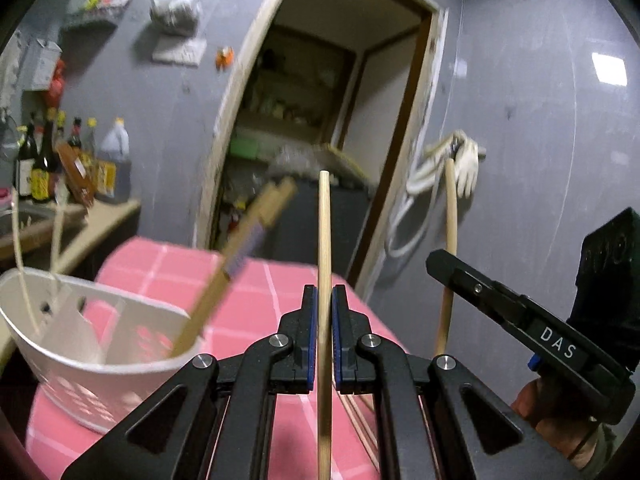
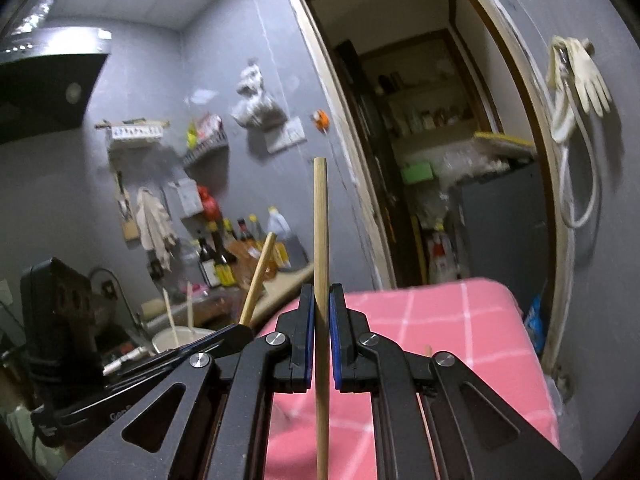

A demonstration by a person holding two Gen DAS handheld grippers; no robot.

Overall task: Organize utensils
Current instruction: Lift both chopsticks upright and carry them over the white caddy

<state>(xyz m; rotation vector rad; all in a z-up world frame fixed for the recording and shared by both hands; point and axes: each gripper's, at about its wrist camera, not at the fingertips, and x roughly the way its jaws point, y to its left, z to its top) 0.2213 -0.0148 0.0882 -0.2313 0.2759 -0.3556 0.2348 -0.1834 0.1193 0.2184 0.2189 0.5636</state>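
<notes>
I am holding one stick in each tongs.
Left tongs (image 1: 324, 300) are squeezing an upright chopstick (image 1: 324, 240); right tongs (image 2: 319, 300) are squeezing another stick (image 2: 320, 220); the white holder (image 1: 100, 364) is sitting nearer my left.

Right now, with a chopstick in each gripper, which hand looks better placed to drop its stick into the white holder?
Probably the left. The left gripper, shut on its chopstick, has the white holder close beside it. The right gripper, holding its own chopstick, sits farther away.

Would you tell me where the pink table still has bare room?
Bare cloth lies between the white caddy and the far table edge. The near right side is crowded with loose chopsticks.
</notes>
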